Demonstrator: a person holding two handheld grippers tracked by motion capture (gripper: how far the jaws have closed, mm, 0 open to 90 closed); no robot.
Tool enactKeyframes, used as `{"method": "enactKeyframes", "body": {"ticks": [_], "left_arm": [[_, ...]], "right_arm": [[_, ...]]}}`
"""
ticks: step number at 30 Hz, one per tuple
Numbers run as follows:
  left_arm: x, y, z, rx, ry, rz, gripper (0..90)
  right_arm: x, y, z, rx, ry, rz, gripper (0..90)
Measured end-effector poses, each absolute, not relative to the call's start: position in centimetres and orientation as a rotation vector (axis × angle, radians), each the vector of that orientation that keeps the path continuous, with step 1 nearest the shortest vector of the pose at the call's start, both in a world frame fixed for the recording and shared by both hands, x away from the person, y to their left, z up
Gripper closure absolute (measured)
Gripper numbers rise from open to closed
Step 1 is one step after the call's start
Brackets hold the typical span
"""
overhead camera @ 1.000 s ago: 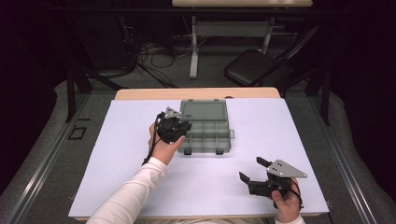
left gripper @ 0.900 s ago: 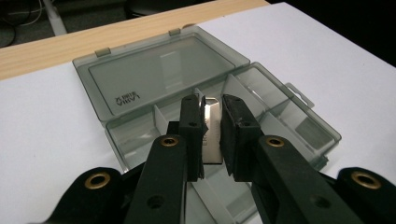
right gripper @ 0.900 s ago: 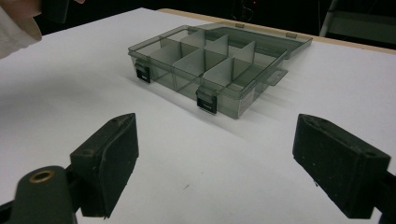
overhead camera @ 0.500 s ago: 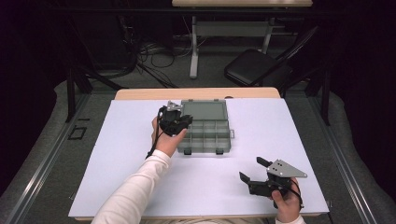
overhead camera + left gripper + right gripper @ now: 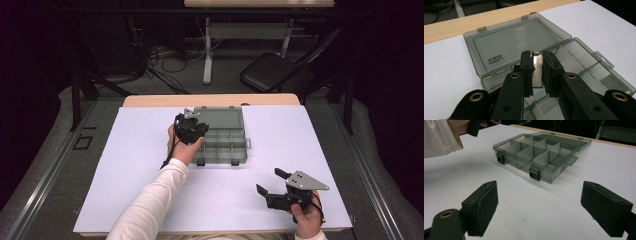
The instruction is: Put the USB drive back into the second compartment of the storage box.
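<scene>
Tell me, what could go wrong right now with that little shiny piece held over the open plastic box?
The left gripper pinches the small shiny metal piece by its flat sides; it might slip out and bounce off a divider into the wrong compartment of the compartment box. The box looks light, so a bump from the jaws could push it across the white table cover. The right gripper rests open, apart from the box, so nothing steadies it.
</scene>
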State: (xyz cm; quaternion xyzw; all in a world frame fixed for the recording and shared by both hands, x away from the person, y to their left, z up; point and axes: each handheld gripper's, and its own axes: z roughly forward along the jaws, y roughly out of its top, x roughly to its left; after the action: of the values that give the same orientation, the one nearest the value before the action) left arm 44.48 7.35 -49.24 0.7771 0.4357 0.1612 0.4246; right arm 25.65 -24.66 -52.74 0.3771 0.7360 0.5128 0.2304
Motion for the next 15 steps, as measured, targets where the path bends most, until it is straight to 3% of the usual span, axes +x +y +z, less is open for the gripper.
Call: {"method": "enactKeyframes", "body": {"ticks": [15], "left_arm": [[45.1,5.9,-51.1,1.969,1.101,0.396,79.3]], "right_arm": [[25.7,-24.7,-52.8,1.039,2.025,1.411,14.1]]}}
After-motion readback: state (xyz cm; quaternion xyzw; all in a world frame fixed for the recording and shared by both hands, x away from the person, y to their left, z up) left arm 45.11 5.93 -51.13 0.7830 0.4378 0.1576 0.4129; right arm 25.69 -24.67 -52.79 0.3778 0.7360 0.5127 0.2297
